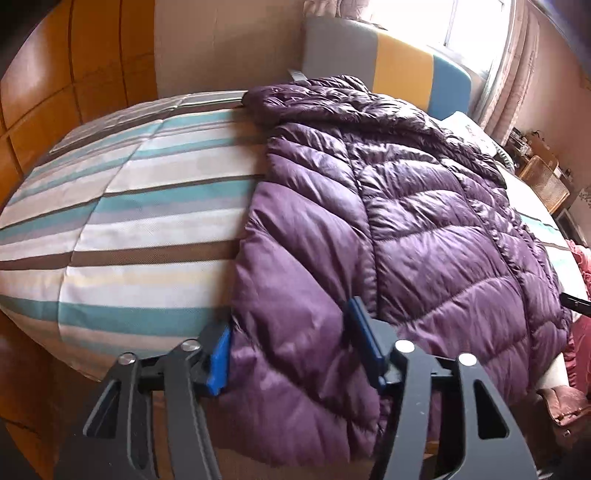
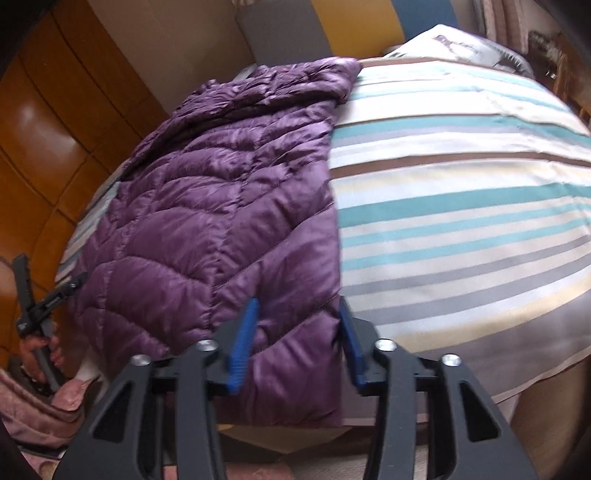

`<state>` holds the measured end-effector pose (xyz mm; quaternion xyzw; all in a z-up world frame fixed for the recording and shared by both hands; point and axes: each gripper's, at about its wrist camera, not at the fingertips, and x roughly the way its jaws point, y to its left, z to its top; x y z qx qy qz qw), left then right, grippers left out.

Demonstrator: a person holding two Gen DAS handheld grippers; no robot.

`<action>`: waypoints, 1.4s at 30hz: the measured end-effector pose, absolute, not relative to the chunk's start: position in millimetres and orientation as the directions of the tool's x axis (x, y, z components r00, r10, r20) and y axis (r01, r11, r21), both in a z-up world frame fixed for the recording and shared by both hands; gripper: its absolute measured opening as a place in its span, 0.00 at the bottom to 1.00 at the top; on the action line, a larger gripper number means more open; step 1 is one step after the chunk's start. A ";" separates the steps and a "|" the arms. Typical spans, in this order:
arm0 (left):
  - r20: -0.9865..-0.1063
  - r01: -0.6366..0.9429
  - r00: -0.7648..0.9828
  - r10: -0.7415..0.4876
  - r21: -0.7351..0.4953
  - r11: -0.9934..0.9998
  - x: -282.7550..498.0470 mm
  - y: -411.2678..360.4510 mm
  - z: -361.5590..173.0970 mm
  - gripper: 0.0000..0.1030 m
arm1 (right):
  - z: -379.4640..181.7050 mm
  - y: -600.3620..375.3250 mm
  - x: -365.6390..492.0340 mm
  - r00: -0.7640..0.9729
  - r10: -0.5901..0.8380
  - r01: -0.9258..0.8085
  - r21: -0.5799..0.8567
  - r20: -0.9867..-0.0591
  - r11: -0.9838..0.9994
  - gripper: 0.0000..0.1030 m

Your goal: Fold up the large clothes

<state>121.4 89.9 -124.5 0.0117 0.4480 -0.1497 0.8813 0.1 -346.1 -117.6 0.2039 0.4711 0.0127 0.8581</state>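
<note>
Blue-padded fingers (image 1: 364,334) of the left hand-held gripper (image 1: 291,350) are seen at the bottom of the left wrist view, spread wide with the near hem of the purple quilted jacket (image 1: 406,221) bulging between them. Fabric lies against both pads, but a firm grip on it cannot be confirmed.

From the right wrist view, the right hand-held gripper (image 2: 297,343) is likewise held with its jaws well apart, and the right corner of the jacket hem sits between the two blue pads (image 2: 243,339). The outer pad is placed just beside the jacket's right edge. Whether the cloth is pinched cannot be told.

The purple quilted jacket (image 2: 207,206) is laid lengthwise on the bed, with its collar end toward the headboard (image 1: 402,59) and its hem hanging over the near edge of the mattress. It is spread flat, with one long side folded inward along a seam. A striped bedcover (image 1: 129,229) in teal, brown, grey and white is found beneath it and on both sides of it.

A wooden wardrobe (image 1: 55,74) is seen along the left side of the bed. A window with curtains (image 1: 491,33) is located behind the grey, yellow and blue headboard. A pillow (image 2: 461,44) is placed at the head of the bed, near the jacket's collar.

In the right wrist view, the left hand-held gripper (image 2: 48,291) appears at the left edge, gripped by the person's hand (image 2: 40,350).
</note>
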 end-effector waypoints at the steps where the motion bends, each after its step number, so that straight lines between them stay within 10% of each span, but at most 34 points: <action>1: -0.796 0.284 0.547 -0.260 -0.116 0.952 119.1 88.4 -124.5 0.46 | -118.7 -344.6 0.3 0.555 0.225 0.162 0.370 -0.801 0.915 0.29; 8: -0.787 0.373 0.546 -0.288 -0.080 0.924 105.4 69.7 -116.3 0.08 | -114.3 -343.2 -1.6 0.577 0.314 0.094 0.443 -0.754 0.891 0.06; 42: -0.330 0.500 0.674 -0.660 -0.454 0.738 94.4 135.8 -2.0 0.05 | -16.8 -391.1 11.1 0.781 0.609 -0.329 0.739 -0.137 0.588 0.04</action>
